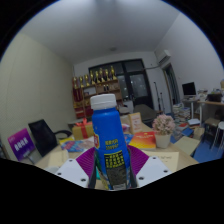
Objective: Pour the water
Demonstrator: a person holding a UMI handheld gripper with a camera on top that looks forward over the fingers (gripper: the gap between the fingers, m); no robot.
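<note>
A blue plastic bottle [108,138] with a white cap [103,101] stands upright between my fingers, held up above the table. My gripper [112,166] is shut on the bottle's lower body, with the purple pads [86,161] pressing its label from both sides. The bottle's base is hidden below the fingers. A light cup [164,138] with something pink in it stands on the table beyond the fingers, to the right of the bottle.
A wooden table [170,158] carries colourful boxes and packets [143,139] behind the bottle. A black office chair [43,136] stands to the left. Shelves with goods [95,90] line the back wall, and a desk with a monitor [190,90] stands far right.
</note>
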